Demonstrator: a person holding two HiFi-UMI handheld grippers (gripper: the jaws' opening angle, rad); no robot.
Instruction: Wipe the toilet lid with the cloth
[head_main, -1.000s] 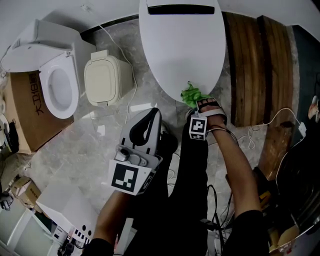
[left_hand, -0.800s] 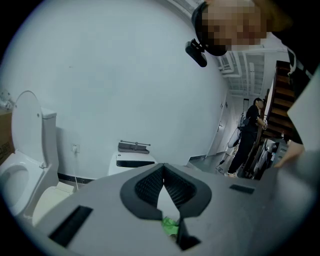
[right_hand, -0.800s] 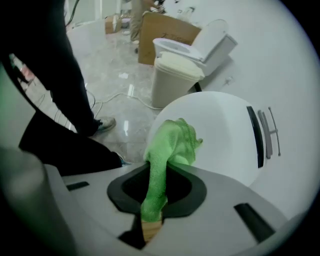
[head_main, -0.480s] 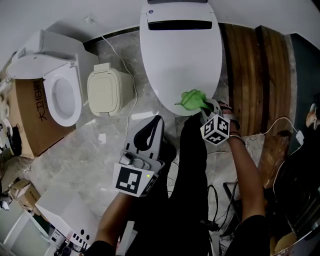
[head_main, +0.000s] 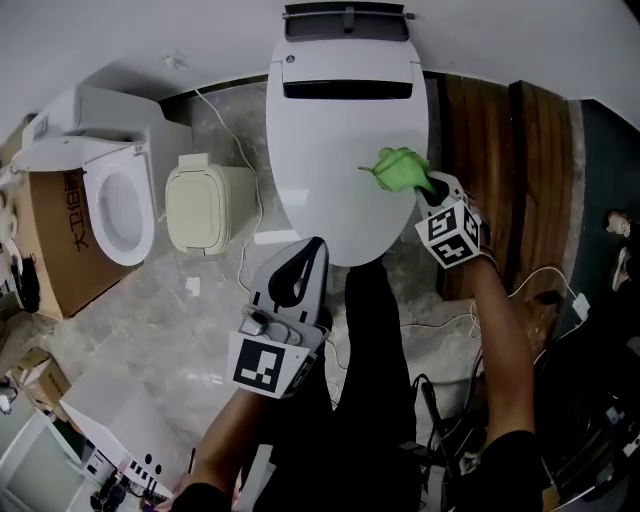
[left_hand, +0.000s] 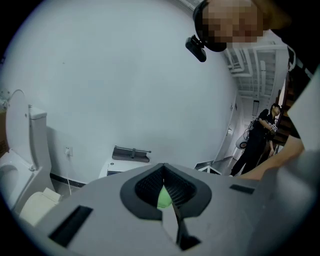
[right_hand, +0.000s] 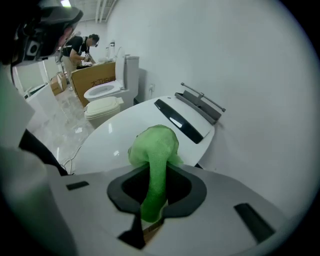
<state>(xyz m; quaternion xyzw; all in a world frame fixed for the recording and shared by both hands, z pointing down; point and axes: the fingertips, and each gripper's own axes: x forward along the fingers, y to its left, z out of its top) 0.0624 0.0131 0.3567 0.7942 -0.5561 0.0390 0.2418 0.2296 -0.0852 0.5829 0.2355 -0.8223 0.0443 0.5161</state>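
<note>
The white toilet lid (head_main: 335, 150) is down, in the upper middle of the head view. A bunched green cloth (head_main: 400, 168) lies over the lid's right side, and my right gripper (head_main: 424, 188) is shut on it. In the right gripper view the cloth (right_hand: 155, 142) sticks out from between the shut jaws of the right gripper (right_hand: 154, 172) above the lid (right_hand: 120, 137); whether it touches the lid I cannot tell. My left gripper (head_main: 308, 250) is held low in front of the toilet, shut and with nothing in it. In the left gripper view the left gripper (left_hand: 163, 166) points at the toilet's back (left_hand: 127, 154).
A second toilet (head_main: 115, 195) with its seat up stands at the left beside a cardboard box (head_main: 55, 235). A beige lidded bin (head_main: 203, 205) sits between the two toilets. Wooden planks (head_main: 505, 140) lie at the right, with white cables (head_main: 545, 275) on the marble floor. A person (left_hand: 261, 134) stands far off.
My right gripper has carried the green cloth from the lid's near edge up onto the lid's right side. The left gripper has hardly moved.
</note>
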